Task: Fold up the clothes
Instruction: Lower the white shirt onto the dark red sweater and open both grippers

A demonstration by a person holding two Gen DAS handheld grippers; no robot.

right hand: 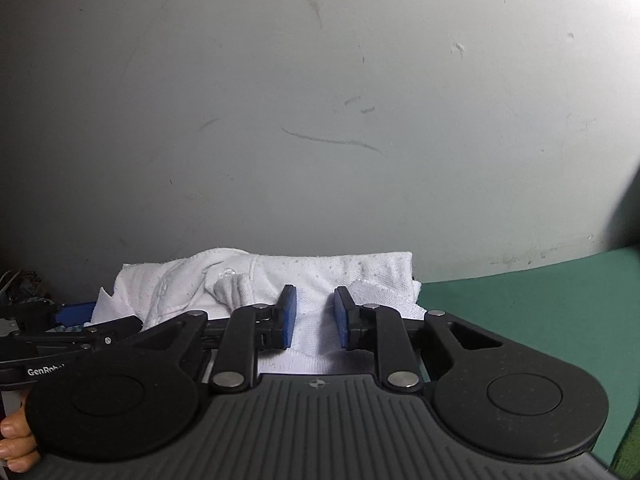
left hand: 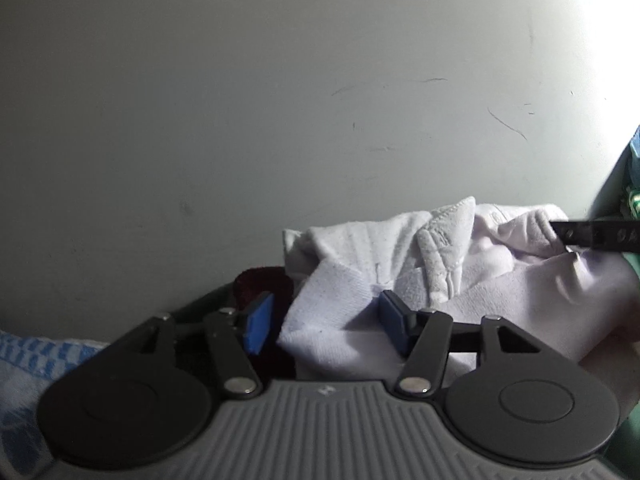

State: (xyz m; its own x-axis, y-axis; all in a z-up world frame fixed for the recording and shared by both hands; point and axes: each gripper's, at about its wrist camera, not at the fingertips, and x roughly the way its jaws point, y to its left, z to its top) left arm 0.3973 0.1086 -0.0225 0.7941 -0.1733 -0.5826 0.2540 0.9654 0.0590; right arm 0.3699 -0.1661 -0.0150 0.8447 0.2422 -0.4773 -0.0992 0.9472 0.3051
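**Both tools at the folded white shirt, neither one clamped**

We see the white shirt bunched into a rough fold against the pale wall. It lies on a green surface; we can't tell whether that is a bed or a counter. Collar and button placket face up, collar on the side nearest the wall.

Left tool: jaws clearly apart, blue pads wide of each other. A corner of the shirt sits in the gap, close to the right-hand pad; the left-hand pad is clear of the cloth. No pinch. Behind the left-hand pad we see a dark red cloth touching the shirt's left edge. A blue-and-white checked fabric is at the lower left of that view.

Right tool: jaws narrowed but not closed, a gap visible between the pads. Shirt fabric shows in that gap below the pads; we see no pad pressing on it, so we read it as not gripping. It sits at the near edge of the shirt, about mid-width.

In the right wrist view the left tool's black body comes in from the left edge, just beside the shirt's collar end. Fingers of a hand show at the bottom left corner.

In the left wrist view a black finger of the right tool crosses the far right part of the shirt.
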